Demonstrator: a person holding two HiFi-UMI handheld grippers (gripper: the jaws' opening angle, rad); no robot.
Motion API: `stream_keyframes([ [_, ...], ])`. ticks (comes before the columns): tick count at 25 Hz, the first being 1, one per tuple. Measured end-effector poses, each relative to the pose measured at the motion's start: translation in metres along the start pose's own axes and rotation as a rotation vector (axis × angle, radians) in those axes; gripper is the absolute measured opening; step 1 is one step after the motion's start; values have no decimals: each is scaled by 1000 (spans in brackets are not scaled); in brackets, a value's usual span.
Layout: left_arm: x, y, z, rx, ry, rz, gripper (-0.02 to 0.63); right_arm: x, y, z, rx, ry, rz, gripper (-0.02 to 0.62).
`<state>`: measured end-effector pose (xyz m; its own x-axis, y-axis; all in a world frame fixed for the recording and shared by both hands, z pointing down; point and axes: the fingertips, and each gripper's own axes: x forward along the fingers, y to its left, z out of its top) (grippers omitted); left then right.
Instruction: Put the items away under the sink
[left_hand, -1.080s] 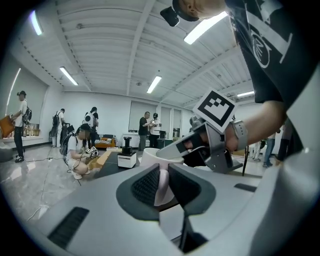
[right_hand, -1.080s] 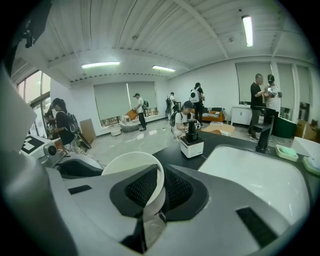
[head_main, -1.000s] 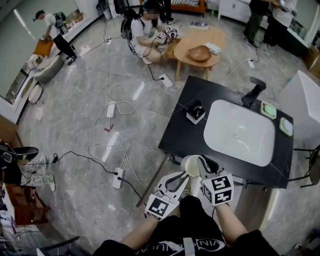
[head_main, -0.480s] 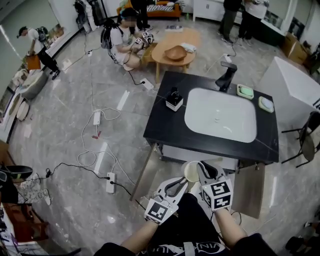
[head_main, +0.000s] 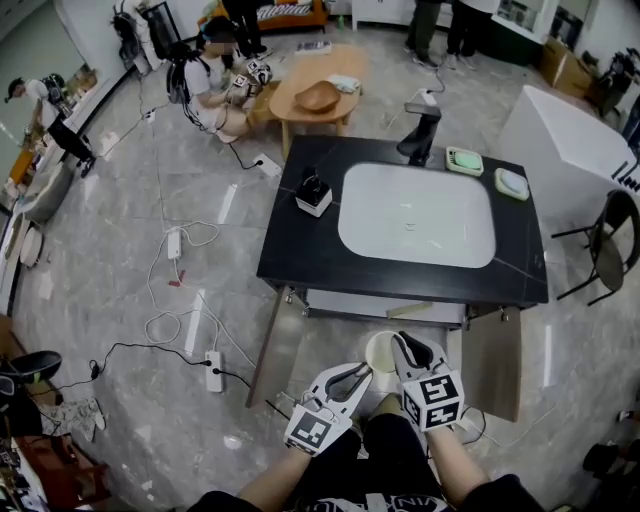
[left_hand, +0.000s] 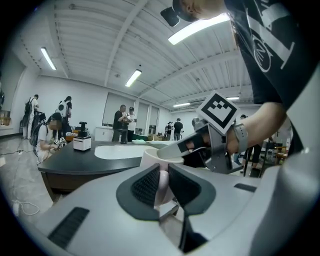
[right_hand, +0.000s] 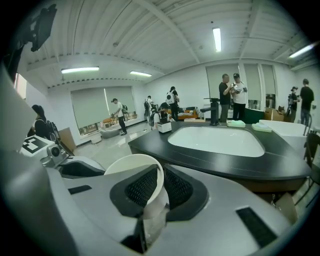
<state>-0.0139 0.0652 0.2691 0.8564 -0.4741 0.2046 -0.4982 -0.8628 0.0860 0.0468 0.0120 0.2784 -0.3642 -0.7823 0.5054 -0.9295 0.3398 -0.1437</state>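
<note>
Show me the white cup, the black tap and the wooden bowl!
white cup (head_main: 380, 352), head view, on its open top.
black tap (head_main: 421, 130), head view, on its upright body.
wooden bowl (head_main: 318, 97), head view, on its inside.

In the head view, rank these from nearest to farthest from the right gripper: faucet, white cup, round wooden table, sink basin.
1. white cup: between the fingers of the right gripper, bottom centre.
2. sink basin: set in the black counter ahead.
3. faucet: at the basin's far edge.
4. round wooden table: beyond the counter, upper left.
</note>
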Motion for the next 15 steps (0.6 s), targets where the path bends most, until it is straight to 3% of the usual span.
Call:
stream_keyframes([
  [7, 31, -6, -38, -21, 33, -35, 58, 13, -31, -37, 26, 25, -16, 57],
  [15, 75, 9, -114, -68, -23, -12, 60, 65, -68, -108, 42, 19, -42, 57],
])
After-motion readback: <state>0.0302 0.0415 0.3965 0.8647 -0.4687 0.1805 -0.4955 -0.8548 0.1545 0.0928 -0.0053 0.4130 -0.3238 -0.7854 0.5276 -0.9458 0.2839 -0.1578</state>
